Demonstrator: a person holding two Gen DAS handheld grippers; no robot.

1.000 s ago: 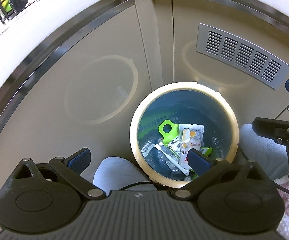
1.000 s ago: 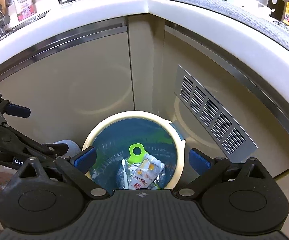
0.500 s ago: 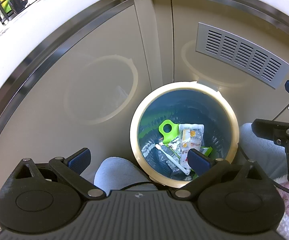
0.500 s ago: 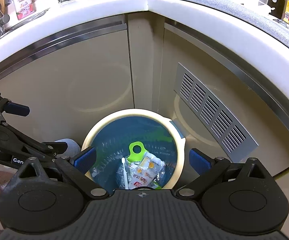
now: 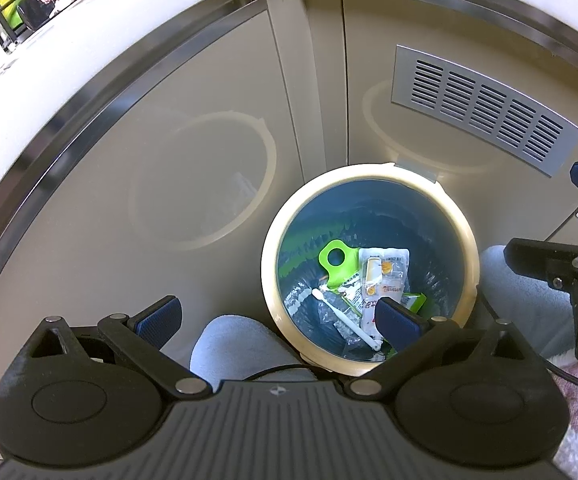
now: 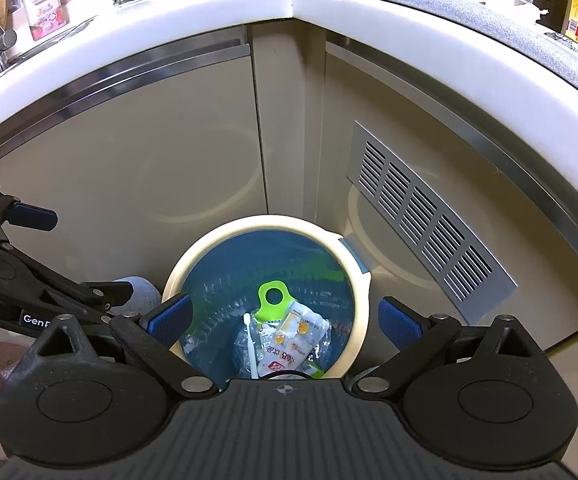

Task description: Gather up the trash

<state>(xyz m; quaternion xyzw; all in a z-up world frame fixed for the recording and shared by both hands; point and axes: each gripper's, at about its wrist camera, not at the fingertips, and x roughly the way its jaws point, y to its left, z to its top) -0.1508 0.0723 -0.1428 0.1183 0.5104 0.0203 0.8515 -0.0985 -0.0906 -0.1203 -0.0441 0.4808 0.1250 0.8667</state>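
Right tool (image 6: 285, 322) agape; only its view shows bottle (image 6: 43, 0), possibly detergent.

Black ribbed right tool (image 6: 285, 322), blue pads (image 6: 171, 318) (silver screws), grey trousers (image 5: 245, 344)
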